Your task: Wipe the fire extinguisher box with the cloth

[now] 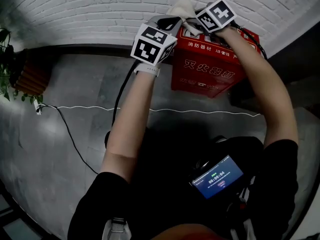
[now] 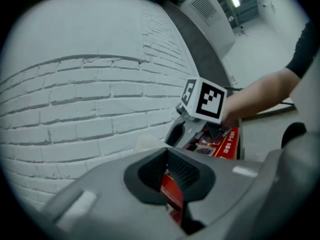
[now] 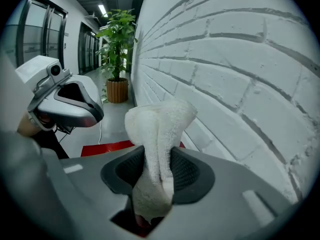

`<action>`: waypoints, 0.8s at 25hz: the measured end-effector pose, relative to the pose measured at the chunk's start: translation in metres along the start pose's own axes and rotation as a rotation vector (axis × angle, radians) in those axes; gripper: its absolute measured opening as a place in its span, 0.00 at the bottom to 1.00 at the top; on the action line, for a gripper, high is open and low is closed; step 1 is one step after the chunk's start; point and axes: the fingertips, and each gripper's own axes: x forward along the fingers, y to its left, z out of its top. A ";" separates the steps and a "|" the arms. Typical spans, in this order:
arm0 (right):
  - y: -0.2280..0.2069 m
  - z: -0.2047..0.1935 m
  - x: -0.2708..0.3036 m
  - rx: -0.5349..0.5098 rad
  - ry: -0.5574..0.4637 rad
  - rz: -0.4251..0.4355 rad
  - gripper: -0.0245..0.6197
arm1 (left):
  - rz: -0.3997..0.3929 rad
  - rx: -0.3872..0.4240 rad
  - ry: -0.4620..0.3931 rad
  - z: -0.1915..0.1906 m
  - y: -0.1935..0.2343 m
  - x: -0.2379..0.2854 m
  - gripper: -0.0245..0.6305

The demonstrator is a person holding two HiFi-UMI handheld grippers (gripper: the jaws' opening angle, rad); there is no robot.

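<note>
The red fire extinguisher box (image 1: 205, 69) stands on the floor against the white brick wall. My right gripper (image 1: 192, 14) is over its top rear edge, shut on a white cloth (image 1: 181, 7). In the right gripper view the cloth (image 3: 160, 129) bulges out from between the pads, with the box top (image 3: 110, 147) just below. My left gripper (image 1: 172, 21) is at the box's top left corner. In the left gripper view its jaws (image 2: 172, 176) stand nearly together with a thin red edge of the box between the pads. The right gripper (image 2: 182, 129) and the box (image 2: 227, 139) lie ahead of it.
The white brick wall (image 1: 100, 9) runs right behind the box. A potted plant (image 1: 7, 69) stands far left by the wall. A white cable (image 1: 90, 108) and a black one cross the grey floor. A dark object (image 1: 245, 91) sits to the right of the box.
</note>
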 end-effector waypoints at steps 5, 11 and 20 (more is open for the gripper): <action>-0.023 -0.022 -0.017 0.054 0.016 -0.027 0.27 | -0.023 0.005 0.010 0.001 -0.010 0.003 0.04; -0.066 -0.076 -0.062 0.155 0.022 -0.103 0.27 | -0.019 0.031 0.017 -0.003 -0.012 0.010 0.04; -0.122 -0.177 -0.145 0.318 0.043 -0.243 0.27 | -0.029 0.047 0.021 -0.002 -0.024 0.016 0.04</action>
